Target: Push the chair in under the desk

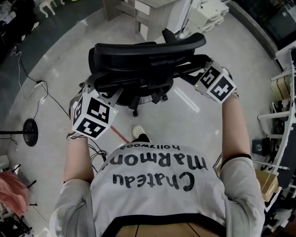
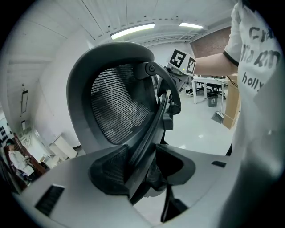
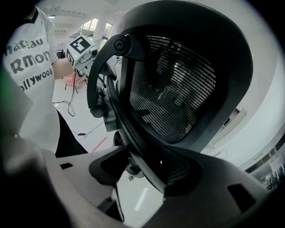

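A black mesh-backed office chair (image 1: pixel 143 60) stands on the grey floor in front of me, its back towards me. My left gripper (image 1: pixel 95 86) is at the left edge of the backrest, and in the left gripper view its jaws (image 2: pixel 142 162) press on the backrest's frame bar (image 2: pixel 153 113). My right gripper (image 1: pixel 193 75) is at the right edge. In the right gripper view the frame bar (image 3: pixel 120 116) runs between its jaws (image 3: pixel 144 171), with a gap on one side. A light wooden desk (image 1: pixel 148 11) stands beyond the chair.
The chair's wheeled base (image 1: pixel 148 99) is just ahead of my shoe (image 1: pixel 138 132). A cable (image 1: pixel 37 88) and a round black stand base (image 1: pixel 30 132) lie on the floor at left. Shelving (image 1: pixel 282 92) lines the right side.
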### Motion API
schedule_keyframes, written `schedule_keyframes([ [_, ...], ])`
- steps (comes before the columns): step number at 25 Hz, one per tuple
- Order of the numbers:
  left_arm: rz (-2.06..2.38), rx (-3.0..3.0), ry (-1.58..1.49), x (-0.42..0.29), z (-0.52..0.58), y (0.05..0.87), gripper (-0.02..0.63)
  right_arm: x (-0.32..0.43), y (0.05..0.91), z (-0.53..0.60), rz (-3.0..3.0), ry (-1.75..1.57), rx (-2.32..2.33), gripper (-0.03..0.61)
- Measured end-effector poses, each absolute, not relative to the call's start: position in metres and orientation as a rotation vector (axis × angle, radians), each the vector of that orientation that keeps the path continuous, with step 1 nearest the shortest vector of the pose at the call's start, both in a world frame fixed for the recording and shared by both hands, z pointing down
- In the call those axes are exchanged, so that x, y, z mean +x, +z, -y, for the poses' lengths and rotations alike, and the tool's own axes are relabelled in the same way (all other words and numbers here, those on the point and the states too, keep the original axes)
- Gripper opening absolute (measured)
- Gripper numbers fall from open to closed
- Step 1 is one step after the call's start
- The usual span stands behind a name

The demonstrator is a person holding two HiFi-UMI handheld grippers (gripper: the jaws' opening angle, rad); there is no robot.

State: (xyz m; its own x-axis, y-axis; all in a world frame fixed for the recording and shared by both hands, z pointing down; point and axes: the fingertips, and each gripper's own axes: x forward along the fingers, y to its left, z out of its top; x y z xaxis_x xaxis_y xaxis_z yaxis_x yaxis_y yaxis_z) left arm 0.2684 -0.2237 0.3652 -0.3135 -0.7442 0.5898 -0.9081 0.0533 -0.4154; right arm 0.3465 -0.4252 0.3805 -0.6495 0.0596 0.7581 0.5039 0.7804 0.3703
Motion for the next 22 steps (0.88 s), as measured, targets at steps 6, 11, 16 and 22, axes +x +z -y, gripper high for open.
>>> schedule_keyframes([
  [6,2.147,1.617,1.103,0.263,0.219,0.369,0.198,0.328,0.384,0.424,2.195,-0.77,-0.485,0.253],
  [11,2.186,1.548,1.095,0.26,0.218,0.373,0.198,0.317,0.388,0.426,2.207,-0.807,-0.513,0.255],
  [16,2.192,1.503,1.077,0.219,0.202,0.368,0.204,0.271,0.384,0.411,2.198,-0.813,-0.545,0.256],
  [22,2.184,1.43,1.048,0.149,0.178,0.371,0.219,0.204,0.385,0.386,2.189,-0.8,-0.56,0.255],
])
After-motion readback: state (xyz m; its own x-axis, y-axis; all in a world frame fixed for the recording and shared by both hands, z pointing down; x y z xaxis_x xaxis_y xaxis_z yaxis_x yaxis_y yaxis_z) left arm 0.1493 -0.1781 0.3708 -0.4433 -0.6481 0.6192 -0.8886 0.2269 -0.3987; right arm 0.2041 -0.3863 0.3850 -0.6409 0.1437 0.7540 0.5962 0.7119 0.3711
